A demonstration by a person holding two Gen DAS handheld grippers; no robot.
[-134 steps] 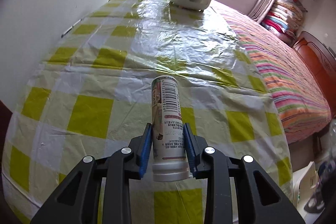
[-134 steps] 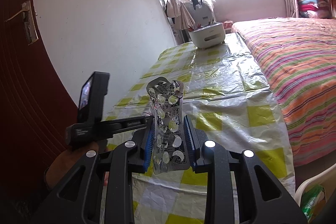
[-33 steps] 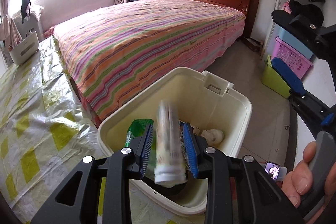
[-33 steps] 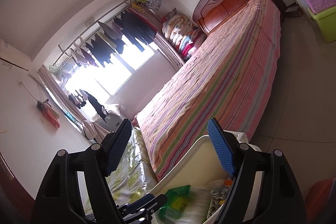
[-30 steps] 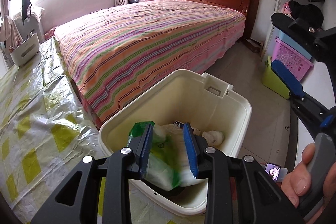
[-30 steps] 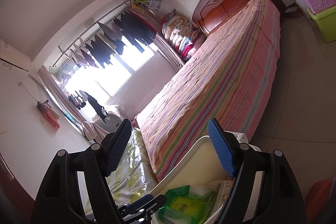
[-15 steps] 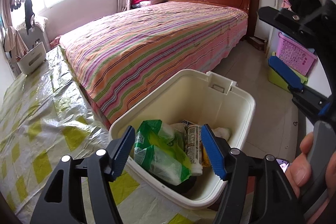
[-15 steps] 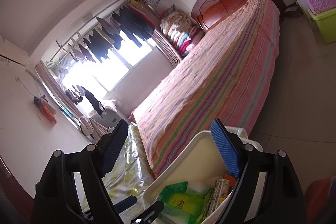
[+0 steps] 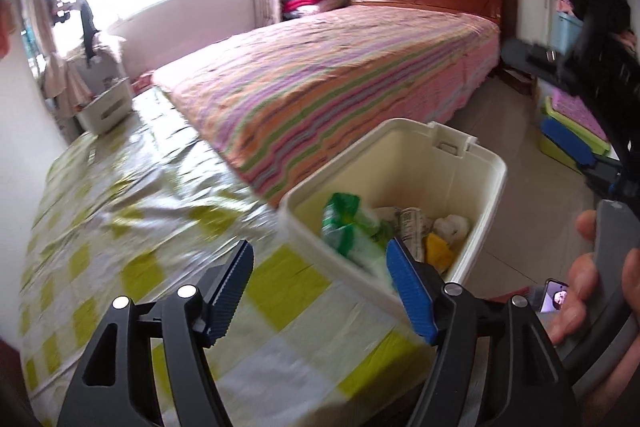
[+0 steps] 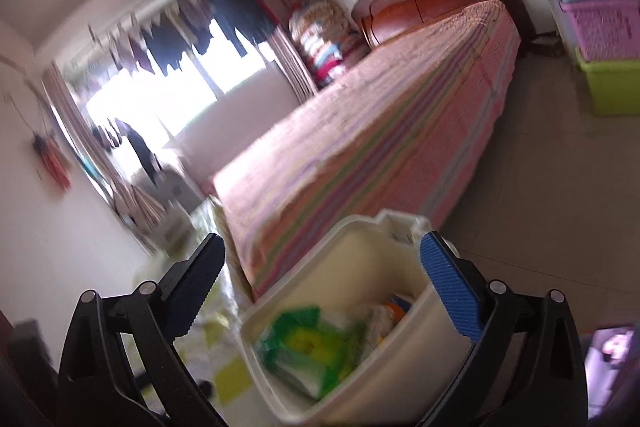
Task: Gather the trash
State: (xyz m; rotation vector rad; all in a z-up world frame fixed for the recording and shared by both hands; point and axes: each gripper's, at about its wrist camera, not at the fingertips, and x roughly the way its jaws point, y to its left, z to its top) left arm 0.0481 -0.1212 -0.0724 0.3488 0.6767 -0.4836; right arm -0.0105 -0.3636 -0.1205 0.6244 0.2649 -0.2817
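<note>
A cream plastic bin [image 9: 420, 163] stands on the floor between the table and the bed. In it lie a green and white packet [image 9: 344, 223], a labelled bottle [image 9: 410, 227], a yellow scrap [image 9: 438, 255] and a white wad [image 9: 452, 225]. My left gripper [image 9: 318, 259] hangs over the table edge beside the bin, jaws opening, nothing between them. My right gripper [image 10: 320, 251] hovers above the bin [image 10: 360, 267], jaws opening wide and bare, with the green packet [image 10: 304, 347] below. A hand [image 9: 592, 287] holds that gripper at the right of the left wrist view.
The table wears a yellow-checked plastic cloth [image 9: 120, 227] with a white basket [image 9: 106, 107] at its far end. A striped bed [image 9: 340, 67] runs behind the bin. Coloured storage boxes [image 10: 600, 15] stack at the right wall. A small phone [image 9: 554, 297] lies low by the hand.
The bottle left my left gripper and fell into the bin. Those jaws then spread and drew back over the table. My right jaws widened and that view tipped downward.
</note>
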